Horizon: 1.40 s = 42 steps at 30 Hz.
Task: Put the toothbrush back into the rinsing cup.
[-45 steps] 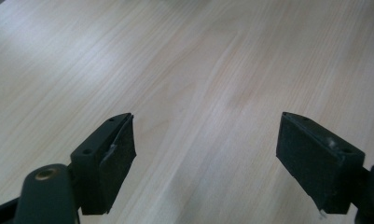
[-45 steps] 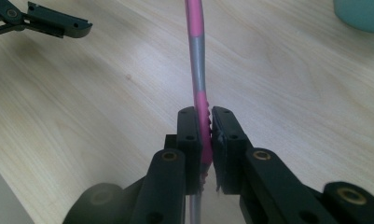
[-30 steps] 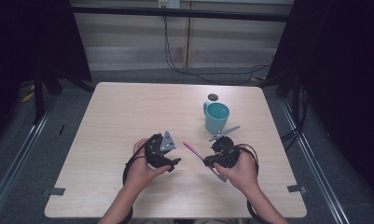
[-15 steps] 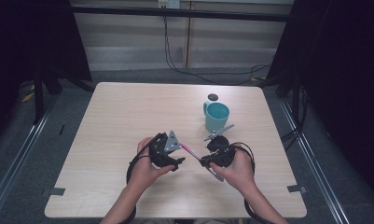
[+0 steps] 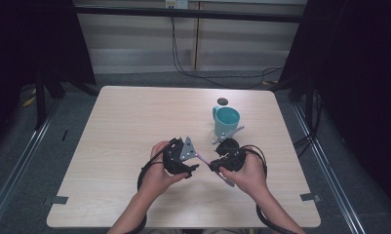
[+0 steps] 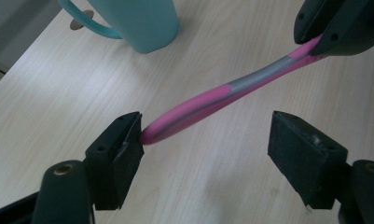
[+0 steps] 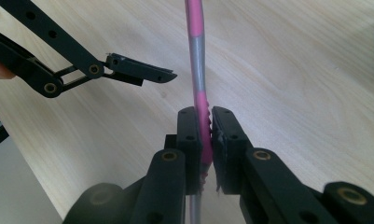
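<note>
A pink and grey toothbrush [image 6: 222, 100] is held just above the table, with my right gripper [image 7: 205, 121] shut on its bristle end. The handle [image 7: 197, 51] points away toward my left gripper [image 6: 212, 135], which is open. The handle's tip touches the inner face of the left-hand jaw in the left gripper view, and the other jaw stands well clear. In the high view both grippers, left [image 5: 190, 168] and right [image 5: 216, 165], face each other near the table's front centre, with the toothbrush [image 5: 203, 158] bridging them. A teal mug [image 5: 225, 122] stands upright just behind them.
A small dark disc [image 5: 223, 101] lies on the light wooden table [image 5: 125, 126] behind the mug. The mug's handle [image 6: 89, 25] shows in the left gripper view. Cables trail from both grippers toward the person's forearms. Dark floor and metal rails surround the table.
Both hands have moved closer together. The left gripper has slid right, so the toothbrush handle's tip now lies between its open jaws. The mug has not moved.
</note>
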Each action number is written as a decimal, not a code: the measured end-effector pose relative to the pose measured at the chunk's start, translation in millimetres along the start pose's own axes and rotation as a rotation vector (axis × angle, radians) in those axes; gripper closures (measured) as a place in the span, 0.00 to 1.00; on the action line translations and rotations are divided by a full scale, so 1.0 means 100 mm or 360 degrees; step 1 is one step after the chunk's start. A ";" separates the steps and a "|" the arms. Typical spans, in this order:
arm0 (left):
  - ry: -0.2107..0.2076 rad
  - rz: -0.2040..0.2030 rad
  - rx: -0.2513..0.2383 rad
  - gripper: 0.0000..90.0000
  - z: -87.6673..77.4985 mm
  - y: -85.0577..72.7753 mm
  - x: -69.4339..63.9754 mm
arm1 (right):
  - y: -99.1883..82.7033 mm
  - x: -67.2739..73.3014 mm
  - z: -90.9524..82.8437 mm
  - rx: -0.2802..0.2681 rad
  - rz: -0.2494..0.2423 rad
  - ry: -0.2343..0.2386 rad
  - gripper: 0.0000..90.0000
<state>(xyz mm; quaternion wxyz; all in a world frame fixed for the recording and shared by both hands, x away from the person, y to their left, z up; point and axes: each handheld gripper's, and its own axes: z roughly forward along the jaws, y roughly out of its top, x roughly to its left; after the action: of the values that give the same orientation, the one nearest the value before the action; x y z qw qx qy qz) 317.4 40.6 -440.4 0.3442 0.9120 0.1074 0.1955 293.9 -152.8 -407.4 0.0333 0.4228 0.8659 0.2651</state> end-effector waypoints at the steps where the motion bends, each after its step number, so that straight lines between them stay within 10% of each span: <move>1: 0.0000 0.0001 0.0004 0.29 0.00 0.01 0.00 | 0.00 0.00 0.00 0.0000 0.0000 0.0000 0.92; 22: -0.0004 0.0139 -0.0009 0.44 0.01 0.04 -0.02 | 0.05 0.07 -0.01 0.0026 -0.0081 0.0049 0.92; 42: -0.0215 0.0159 0.0082 0.71 0.00 -0.01 -0.01 | 0.09 0.12 -0.06 -0.0007 -0.0192 0.0117 0.92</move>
<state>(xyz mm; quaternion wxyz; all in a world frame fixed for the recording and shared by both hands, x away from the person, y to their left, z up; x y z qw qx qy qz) 316.0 40.9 -441.8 0.3170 0.9359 0.0433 0.1477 290.7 -141.6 -396.2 0.0184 0.3597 0.8899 0.2798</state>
